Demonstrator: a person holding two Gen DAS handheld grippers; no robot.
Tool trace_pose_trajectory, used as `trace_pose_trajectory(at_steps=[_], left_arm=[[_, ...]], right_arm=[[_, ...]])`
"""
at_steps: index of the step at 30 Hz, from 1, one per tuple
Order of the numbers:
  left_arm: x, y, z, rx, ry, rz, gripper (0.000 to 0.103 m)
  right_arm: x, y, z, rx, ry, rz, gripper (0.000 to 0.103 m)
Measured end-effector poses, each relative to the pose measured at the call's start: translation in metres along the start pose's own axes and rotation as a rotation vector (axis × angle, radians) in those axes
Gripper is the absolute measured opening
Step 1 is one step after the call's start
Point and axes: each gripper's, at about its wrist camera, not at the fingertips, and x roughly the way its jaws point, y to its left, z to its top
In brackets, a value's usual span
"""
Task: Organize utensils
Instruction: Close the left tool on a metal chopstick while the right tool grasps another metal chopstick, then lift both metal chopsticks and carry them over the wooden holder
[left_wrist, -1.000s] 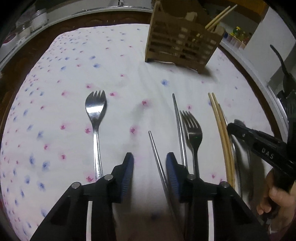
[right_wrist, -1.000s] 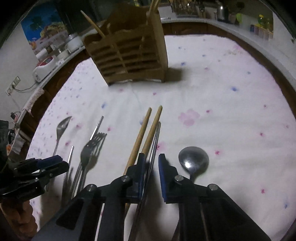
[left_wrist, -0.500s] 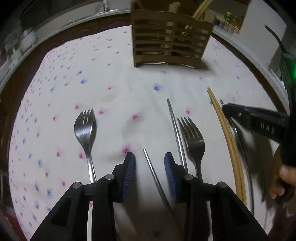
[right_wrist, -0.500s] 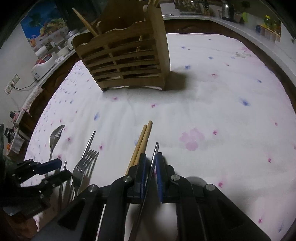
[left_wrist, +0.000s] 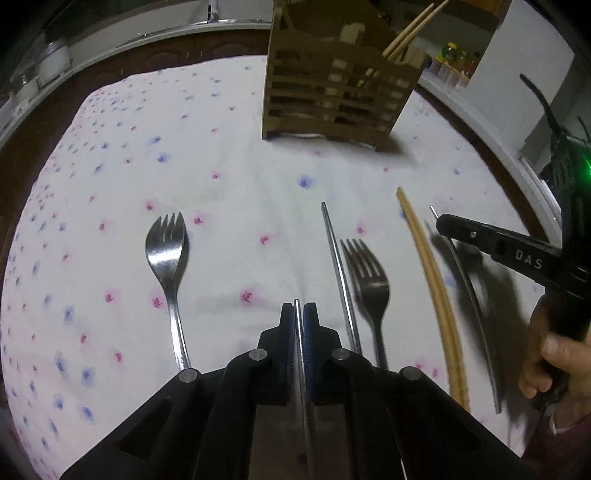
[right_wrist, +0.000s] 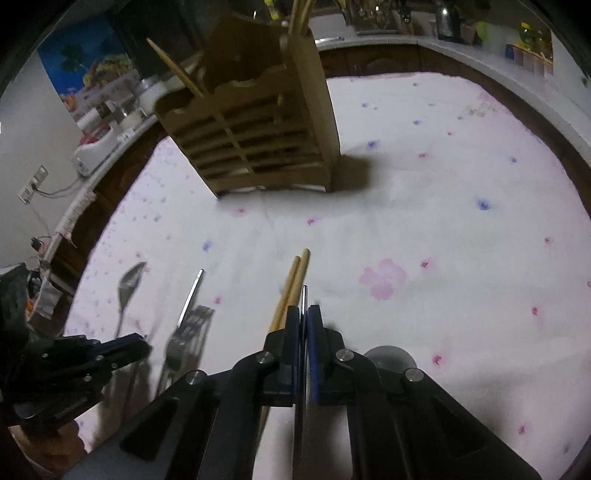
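The left gripper (left_wrist: 298, 309) is clamped on a thin metal chopstick (left_wrist: 302, 354) — blue ribbed pads pressed flat against it at lower centre. The right gripper (right_wrist: 303, 314) pinches a second slim metal rod (right_wrist: 303, 295) the same way. On the flower-printed cloth (left_wrist: 221, 177) lie a shiny fork (left_wrist: 166, 254), a darker fork (left_wrist: 367, 273) and paired wooden chopsticks (left_wrist: 432, 280). The slatted wooden holder (left_wrist: 332, 96) stands at upper centre.
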Motion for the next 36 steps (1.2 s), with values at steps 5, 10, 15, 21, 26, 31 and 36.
trace_pose_trajectory(at_steps=[5,10,15,21,26,31,36], left_arm=[[-0.033,0.002,-0.001,0.002,-0.059,-0.026,0.002],[-0.07,0.004,-0.003,-0.002,-0.121,-0.047,0.002],[-0.116,0.007,-0.01,-0.011,-0.223,-0.057,0.002],[-0.166,0.017,-0.027,-0.038,-0.346,-0.071,0.002],[-0.195,0.026,-0.045,-0.064,-0.423,-0.072,0.002],[-0.205,0.03,-0.05,-0.08,-0.464,-0.077,0.002],[-0.21,0.034,-0.047,-0.077,-0.497,-0.073,0.002]], right_arm=[[-0.028,0.009,0.0,-0.012,-0.048,0.028,0.004],[-0.054,0.017,0.001,-0.022,-0.096,0.047,0.004],[-0.08,0.026,0.002,-0.036,-0.149,0.057,0.004],[-0.118,0.037,0.002,-0.049,-0.23,0.059,0.004],[-0.149,0.043,0.004,-0.062,-0.303,0.049,0.004],[-0.163,0.048,0.01,-0.076,-0.351,0.037,0.004],[-0.17,0.051,0.015,-0.083,-0.376,0.035,0.004]])
